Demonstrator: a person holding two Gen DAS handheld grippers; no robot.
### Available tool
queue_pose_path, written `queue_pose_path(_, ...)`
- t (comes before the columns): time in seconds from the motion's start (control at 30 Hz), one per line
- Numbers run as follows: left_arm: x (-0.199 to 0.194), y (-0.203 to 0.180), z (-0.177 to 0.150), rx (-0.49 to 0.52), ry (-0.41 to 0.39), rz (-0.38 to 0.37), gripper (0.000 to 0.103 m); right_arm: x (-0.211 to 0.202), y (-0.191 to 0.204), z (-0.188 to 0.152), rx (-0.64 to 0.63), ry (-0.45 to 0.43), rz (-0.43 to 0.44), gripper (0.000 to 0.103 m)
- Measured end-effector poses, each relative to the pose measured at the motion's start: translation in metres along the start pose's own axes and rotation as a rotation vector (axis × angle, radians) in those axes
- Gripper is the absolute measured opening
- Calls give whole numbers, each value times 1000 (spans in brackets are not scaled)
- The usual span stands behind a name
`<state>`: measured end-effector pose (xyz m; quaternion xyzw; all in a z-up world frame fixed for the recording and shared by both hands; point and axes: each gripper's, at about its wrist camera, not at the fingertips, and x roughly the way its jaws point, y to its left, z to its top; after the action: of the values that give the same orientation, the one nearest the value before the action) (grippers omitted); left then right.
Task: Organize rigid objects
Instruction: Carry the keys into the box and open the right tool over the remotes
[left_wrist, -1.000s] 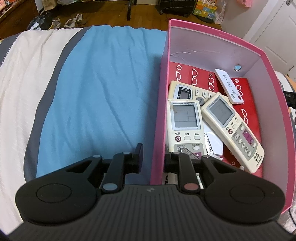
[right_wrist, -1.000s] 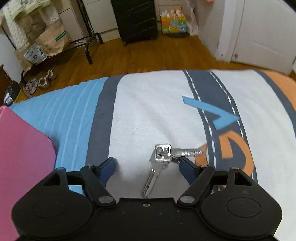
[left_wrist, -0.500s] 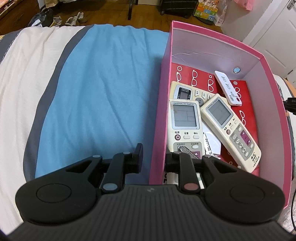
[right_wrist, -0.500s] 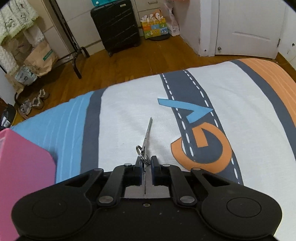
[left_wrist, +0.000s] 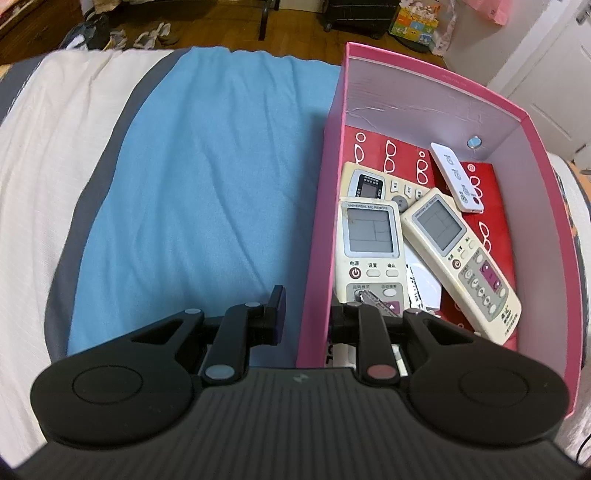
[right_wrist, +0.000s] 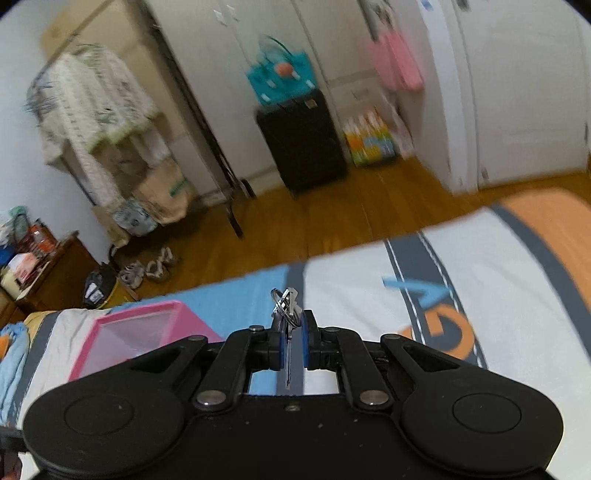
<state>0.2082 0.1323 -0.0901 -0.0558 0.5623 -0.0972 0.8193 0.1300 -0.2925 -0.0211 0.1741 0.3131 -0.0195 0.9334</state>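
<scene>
Two grippers work over a bed (left_wrist: 192, 177) with a blue, grey and cream cover; in the right wrist view the same cover shows an orange and grey pattern at 3 o'clock. The pink box (left_wrist: 317, 236) stands on the bed at 3 o'clock of the left wrist view, open at the top, and appears again at 9 o'clock of the right wrist view (right_wrist: 122, 343). Inside it, over a red lining printed with white glasses, lie several remotes: a cream remote with a large screen (left_wrist: 369, 251) along the left wall, a second cream remote (left_wrist: 461, 258) tilted beside it toward 4 o'clock and overlapping it slightly, a third remote (left_wrist: 373, 184) partly covered by the first two at 12 o'clock, and a small white remote (left_wrist: 456, 177) near the far wall at 1 o'clock.

The left gripper (left_wrist: 304, 314) straddles the box's left wall, one finger outside over the blue cover and one inside, jaws closed on that wall.

The right gripper (right_wrist: 291, 343) is raised above the bed with its blue pads closed on the keys (right_wrist: 286, 308), whose ring sticks up past the fingertips at 12 o'clock while one key blade hangs down between the fingers
</scene>
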Motion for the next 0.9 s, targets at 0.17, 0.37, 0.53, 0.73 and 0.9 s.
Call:
queue_pose_path(0.17, 0, 0, 0, 7, 0, 0, 20, -26, 39, 5, -109, -34, 129, 11)
queue_pose_path(0.37, -1, -2, -1, 22, -3, 2, 18, -24, 105, -7, -255, 60, 303, 11)
queue_pose_path(0.53, -1, -3, -1, 28, -3, 1, 18, 1, 150, -24, -366, 136, 417, 11)
queue_pose_path(0.73, 0, -1, 0, 28, -1, -11, 18, 39, 182, -41, -475, 226, 477, 11)
queue_pose_path(0.9, 0, 0, 0, 31, -2, -19, 18, 62, 204, -57, -631, 246, 385, 11)
